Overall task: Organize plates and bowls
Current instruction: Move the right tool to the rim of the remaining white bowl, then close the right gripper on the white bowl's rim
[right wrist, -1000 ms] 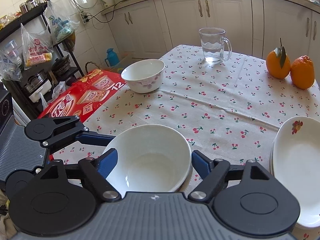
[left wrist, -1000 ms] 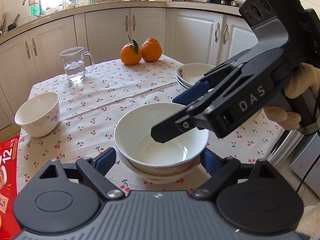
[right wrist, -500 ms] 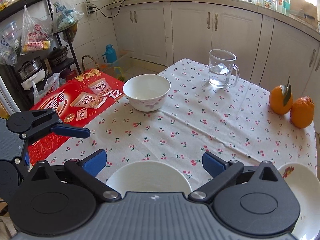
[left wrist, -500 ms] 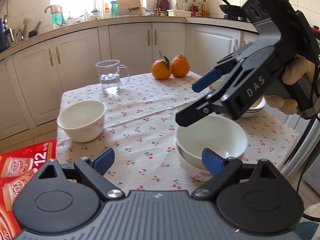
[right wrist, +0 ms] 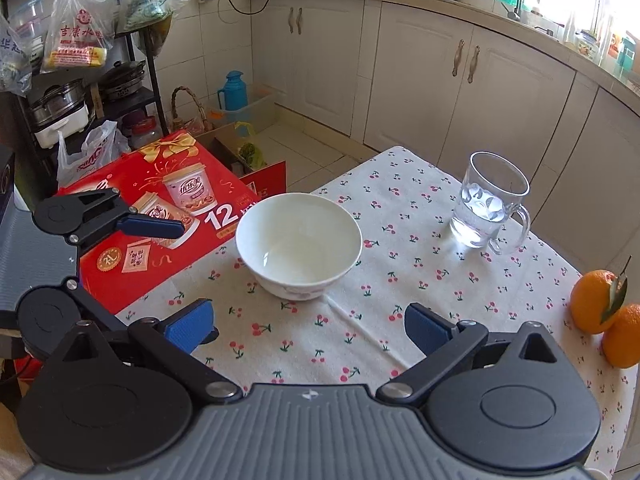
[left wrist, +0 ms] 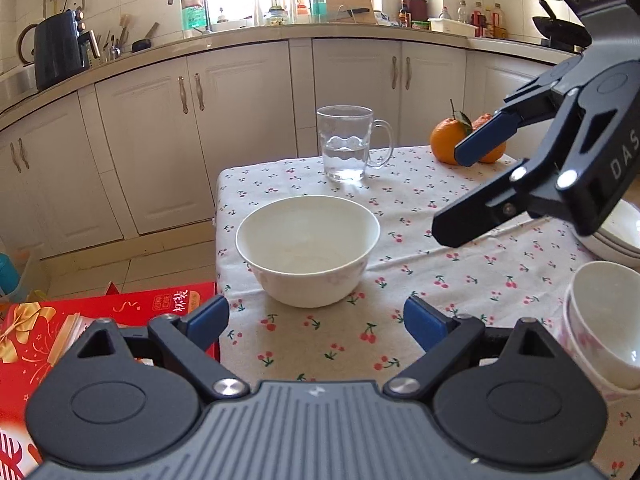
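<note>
A single white bowl stands near the left edge of the cherry-print tablecloth; it also shows in the right wrist view. My left gripper is open and empty, just short of it. My right gripper is open and empty, also facing that bowl; in the left wrist view it hovers at the right. Two stacked white bowls sit at the right edge. Stacked white plates lie behind them, partly hidden by the right gripper.
A glass mug of water and two oranges stand at the table's far side. A red gift box sits below the table's left edge. Kitchen cabinets stand behind.
Both grippers have drawn back from the stacked bowls and swung left to face the single bowl. The stacked bowls stay on the table. Both grippers remain open.
</note>
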Action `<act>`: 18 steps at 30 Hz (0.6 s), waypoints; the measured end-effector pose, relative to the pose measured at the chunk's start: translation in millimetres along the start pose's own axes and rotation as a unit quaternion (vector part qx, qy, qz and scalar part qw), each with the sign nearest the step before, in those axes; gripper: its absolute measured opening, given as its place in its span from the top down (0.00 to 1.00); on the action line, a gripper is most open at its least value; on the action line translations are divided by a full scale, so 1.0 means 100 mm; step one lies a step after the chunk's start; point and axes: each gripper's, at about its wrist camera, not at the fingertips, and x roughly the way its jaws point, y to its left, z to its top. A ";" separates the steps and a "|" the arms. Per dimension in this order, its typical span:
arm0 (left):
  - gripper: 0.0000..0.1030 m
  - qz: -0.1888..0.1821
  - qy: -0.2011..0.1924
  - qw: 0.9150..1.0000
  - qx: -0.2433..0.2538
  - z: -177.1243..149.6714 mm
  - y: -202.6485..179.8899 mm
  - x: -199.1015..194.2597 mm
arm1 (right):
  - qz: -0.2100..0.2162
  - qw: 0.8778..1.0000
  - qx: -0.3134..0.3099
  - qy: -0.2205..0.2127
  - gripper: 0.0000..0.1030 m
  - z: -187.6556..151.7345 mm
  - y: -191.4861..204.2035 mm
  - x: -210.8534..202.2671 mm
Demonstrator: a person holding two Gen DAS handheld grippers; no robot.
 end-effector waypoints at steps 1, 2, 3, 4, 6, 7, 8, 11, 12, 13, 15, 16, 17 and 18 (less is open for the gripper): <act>0.09 0.001 -0.001 1.000 -0.002 0.01 0.02 0.05 | 0.006 1.000 0.005 -0.001 0.00 0.05 -0.03 0.05; 0.09 0.001 -0.002 1.000 -0.004 0.01 0.04 0.09 | 0.011 1.000 0.010 -0.002 0.00 0.08 -0.06 0.11; 0.09 0.000 0.000 1.000 -0.004 0.02 0.05 0.13 | 0.016 1.000 0.013 -0.002 0.00 0.12 -0.09 0.16; 0.09 0.001 -0.002 1.000 -0.004 0.03 0.06 0.17 | 0.024 1.000 0.015 -0.002 0.00 0.16 -0.12 0.21; 0.09 0.002 -0.001 1.000 -0.001 0.04 0.07 0.24 | 0.034 0.999 0.021 0.001 0.01 0.23 -0.17 0.32; 0.09 0.003 -0.001 1.000 -0.001 0.04 0.08 0.27 | 0.037 0.999 0.023 0.004 0.02 0.27 -0.19 0.38; 0.09 0.002 0.000 1.000 0.000 0.05 0.08 0.31 | 0.040 0.999 0.023 0.007 0.03 0.30 -0.21 0.44; 0.09 -0.002 0.000 1.000 0.002 0.08 0.07 0.39 | 0.046 0.999 0.021 0.016 0.08 0.37 -0.25 0.61; 0.10 -0.002 0.000 1.000 0.006 0.09 0.07 0.43 | 0.050 0.998 0.021 0.019 0.09 0.38 -0.27 0.67; 0.10 -0.002 0.000 1.000 0.009 0.10 0.06 0.45 | 0.055 0.998 0.023 0.021 0.12 0.39 -0.29 0.72; 0.10 -0.004 0.000 1.000 0.011 0.11 0.05 0.48 | 0.060 0.997 0.029 0.026 0.15 0.41 -0.32 0.82; 0.10 -0.006 0.001 1.000 0.012 0.11 0.05 0.50 | 0.063 0.997 0.031 0.029 0.16 0.42 -0.33 0.86; 0.10 -0.007 0.002 1.000 0.013 0.11 0.05 0.51 | 0.066 0.997 0.034 0.032 0.18 0.42 -0.35 0.91; 0.11 -0.007 0.002 1.000 0.013 0.11 0.05 0.52 | 0.068 0.996 0.035 0.035 0.18 0.42 -0.36 0.95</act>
